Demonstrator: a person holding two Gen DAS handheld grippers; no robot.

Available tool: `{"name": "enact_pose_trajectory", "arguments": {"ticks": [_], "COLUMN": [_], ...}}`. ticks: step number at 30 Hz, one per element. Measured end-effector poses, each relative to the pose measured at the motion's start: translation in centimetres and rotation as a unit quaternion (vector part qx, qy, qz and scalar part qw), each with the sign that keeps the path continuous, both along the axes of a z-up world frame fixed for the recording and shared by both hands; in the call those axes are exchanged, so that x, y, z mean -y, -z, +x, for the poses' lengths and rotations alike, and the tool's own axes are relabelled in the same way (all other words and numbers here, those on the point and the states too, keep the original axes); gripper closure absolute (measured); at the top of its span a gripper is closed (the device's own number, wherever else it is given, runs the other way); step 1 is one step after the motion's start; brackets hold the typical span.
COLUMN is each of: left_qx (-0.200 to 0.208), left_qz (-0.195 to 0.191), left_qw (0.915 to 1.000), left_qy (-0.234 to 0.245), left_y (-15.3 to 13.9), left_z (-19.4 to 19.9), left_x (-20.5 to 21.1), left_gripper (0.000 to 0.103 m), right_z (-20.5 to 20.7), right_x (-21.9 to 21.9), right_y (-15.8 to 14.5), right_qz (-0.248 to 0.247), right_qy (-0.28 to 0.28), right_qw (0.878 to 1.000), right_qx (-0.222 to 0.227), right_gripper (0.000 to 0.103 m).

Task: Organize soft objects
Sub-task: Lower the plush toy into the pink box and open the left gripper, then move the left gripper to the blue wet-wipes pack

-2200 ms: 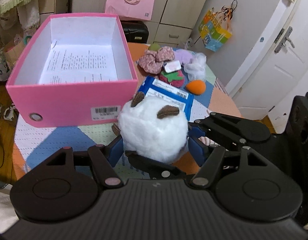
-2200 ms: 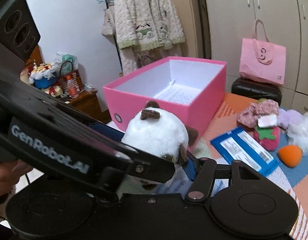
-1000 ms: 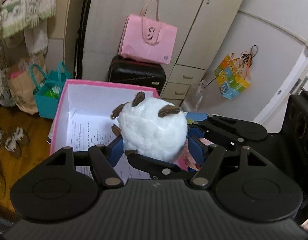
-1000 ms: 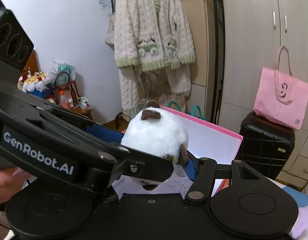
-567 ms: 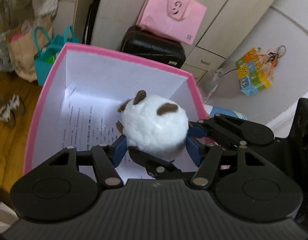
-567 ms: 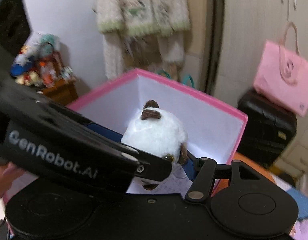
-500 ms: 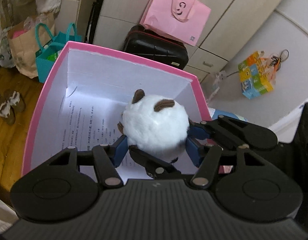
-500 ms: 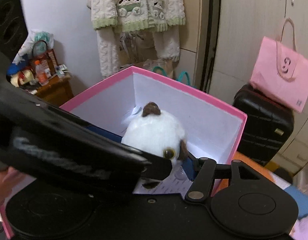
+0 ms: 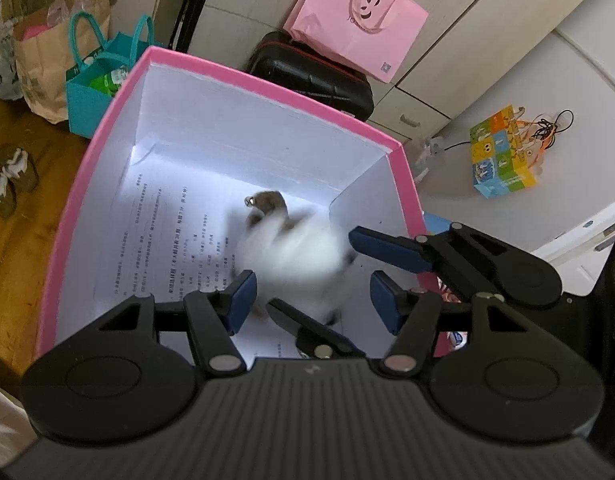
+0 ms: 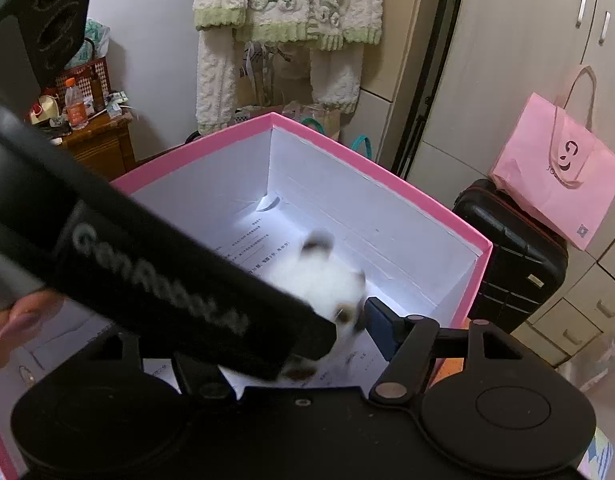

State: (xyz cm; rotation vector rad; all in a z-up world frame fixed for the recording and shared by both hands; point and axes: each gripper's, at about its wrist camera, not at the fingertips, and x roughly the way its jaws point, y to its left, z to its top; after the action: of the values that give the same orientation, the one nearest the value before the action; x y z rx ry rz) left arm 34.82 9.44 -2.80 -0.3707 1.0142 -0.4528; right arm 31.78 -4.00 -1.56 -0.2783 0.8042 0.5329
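Nearest to us, our left gripper (image 9: 311, 294) stands with its blue pads (image 9: 239, 300) parted and clear of the toy; its jaws have just been opening, and nothing is pressed between them. Our right gripper (image 9: 327, 272) reaches in beside it, one blue finger crossing high on the right of the left wrist view and a black one low in the middle; in its own view only the right-hand pad (image 10: 381, 330) shows, the other side being hidden behind the left tool's black body, yet that pad stands off the fur, and its jaws too have just been opening, so we read both tongs as released. Just beyond the fingertips the round white plush toy with brown ears and paws (image 9: 291, 256) is a smear of motion blur, seemingly dropping or rolling onto the printed paper sheet (image 9: 163, 240) that lines the floor of the pink cardboard box with white inner walls (image 9: 267, 80). We judge this the release step for the first soft object, with the box otherwise empty. Next, we think, both grippers must lift clear of the pink rim without catching it and go for another soft thing; none shows in these views. Behind the box stand a black suitcase (image 10: 511, 256) and a pink paper bag (image 10: 559, 192).
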Motion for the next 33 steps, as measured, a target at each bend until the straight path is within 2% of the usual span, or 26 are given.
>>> {"name": "enact_pose_trajectory", "arguments": {"ticks": [4, 7, 16, 21, 24, 33], "left_qx": [0.023, 0.026, 0.090, 0.126, 0.138, 0.193], "left_qz": [0.020, 0.016, 0.075, 0.112, 0.123, 0.164], "left_qw": [0.9995, 0.9995, 0.9923, 0.9841, 0.9806, 0.9630], "left_qy": [-0.004, 0.001, 0.039, 0.057, 0.065, 0.093], "left_y": [-0.6, -1.1, -4.3, -6.1, -7.1, -10.0], "left_z": [-1.2, -2.1, -6.0, -8.7, -10.2, -15.5], "left_x": [-0.1, -0.3, 0.1, 0.8, 1.1, 3.0], "left_gripper": [0.037, 0.037, 0.035, 0.034, 0.033, 0.029], "right_z": [-0.7, -1.3, -4.0, -6.0, -7.5, -12.7], "right_x": [0.3, 0.3, 1.4, 2.2, 2.6, 4.5], "right_y": [-0.6, -1.0, -2.2, -3.3, -4.2, -6.8], "right_qz": [0.009, 0.010, 0.018, 0.028, 0.031, 0.045], "right_qy": [0.003, 0.001, 0.008, 0.005, 0.003, -0.004], "right_qw": [1.000, 1.000, 1.000, 0.999, 0.999, 0.997], "right_qx": [0.006, 0.013, 0.023, 0.031, 0.040, 0.064], "right_gripper": [0.031, 0.031, 0.031, 0.031, 0.031, 0.031]}}
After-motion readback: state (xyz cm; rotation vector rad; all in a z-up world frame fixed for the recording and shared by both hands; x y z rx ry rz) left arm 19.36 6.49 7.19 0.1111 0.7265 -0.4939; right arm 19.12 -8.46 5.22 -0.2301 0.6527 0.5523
